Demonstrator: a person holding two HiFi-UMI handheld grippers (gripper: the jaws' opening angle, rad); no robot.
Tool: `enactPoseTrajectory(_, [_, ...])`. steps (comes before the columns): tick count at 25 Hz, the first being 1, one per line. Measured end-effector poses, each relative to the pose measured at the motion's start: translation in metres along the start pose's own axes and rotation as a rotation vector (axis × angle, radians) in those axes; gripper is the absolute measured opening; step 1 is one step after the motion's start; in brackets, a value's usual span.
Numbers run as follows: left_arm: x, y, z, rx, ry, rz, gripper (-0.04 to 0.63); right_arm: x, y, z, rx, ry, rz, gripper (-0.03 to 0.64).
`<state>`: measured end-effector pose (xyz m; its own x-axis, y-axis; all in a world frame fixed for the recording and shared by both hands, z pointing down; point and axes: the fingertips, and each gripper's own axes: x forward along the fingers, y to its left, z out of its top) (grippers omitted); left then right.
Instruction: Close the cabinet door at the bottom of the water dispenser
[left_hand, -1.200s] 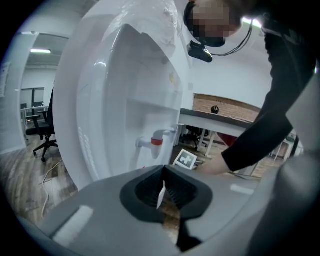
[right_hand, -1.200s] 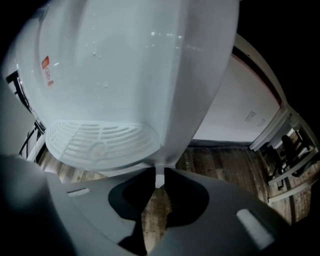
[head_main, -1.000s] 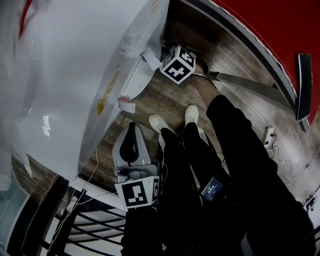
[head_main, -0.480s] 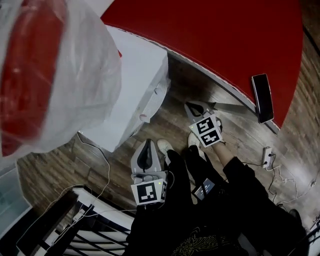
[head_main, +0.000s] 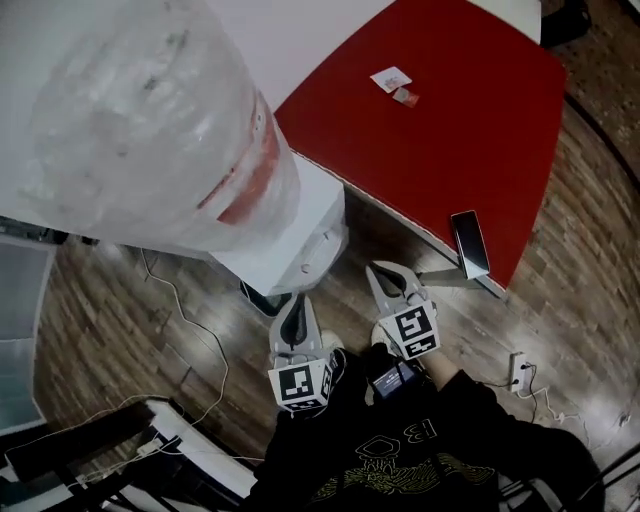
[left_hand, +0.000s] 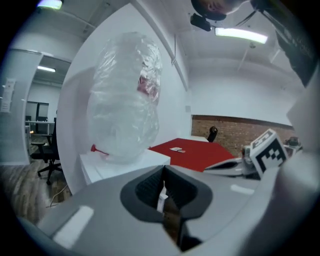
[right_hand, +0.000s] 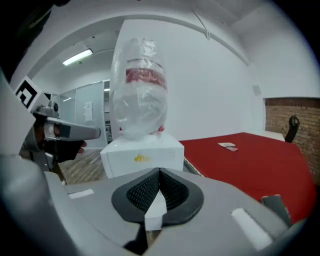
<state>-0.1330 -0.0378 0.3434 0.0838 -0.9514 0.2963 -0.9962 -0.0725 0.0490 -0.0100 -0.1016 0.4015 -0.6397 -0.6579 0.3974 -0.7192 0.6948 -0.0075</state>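
The white water dispenser (head_main: 305, 235) stands at the upper left, with a plastic-wrapped bottle (head_main: 140, 130) on top. Its bottom cabinet door is hidden from every view. Both grippers hover side by side just in front of the dispenser, touching nothing. My left gripper (head_main: 297, 303) is shut and empty. My right gripper (head_main: 375, 270) is shut too, with nothing between its jaws. The left gripper view looks level at the dispenser top (left_hand: 125, 162) and the bottle (left_hand: 127, 105). In the right gripper view the dispenser (right_hand: 142, 155) and its bottle (right_hand: 140, 95) stand straight ahead.
A red table (head_main: 440, 130) stands right of the dispenser, with a phone (head_main: 469, 243) at its near edge and small cards (head_main: 392, 80) further back. A power strip (head_main: 518, 370) and cables (head_main: 190, 320) lie on the wooden floor. A black rack (head_main: 90, 450) is at bottom left.
Both grippers have risen from low by the dispenser's base to the level of its top. The head view has lifted away with them. The right jaws have shut.
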Motion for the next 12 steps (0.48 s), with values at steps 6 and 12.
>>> enactPoseTrajectory(6, [-0.02,0.023,0.064,0.043,-0.099,0.074,0.008,-0.048,0.008,0.082,0.005,-0.105,0.003,0.0])
enactPoseTrajectory(12, [-0.033,0.027,0.092,0.033,-0.148,0.083,0.008,-0.076,0.012,0.111,0.028,-0.182,-0.076,0.0])
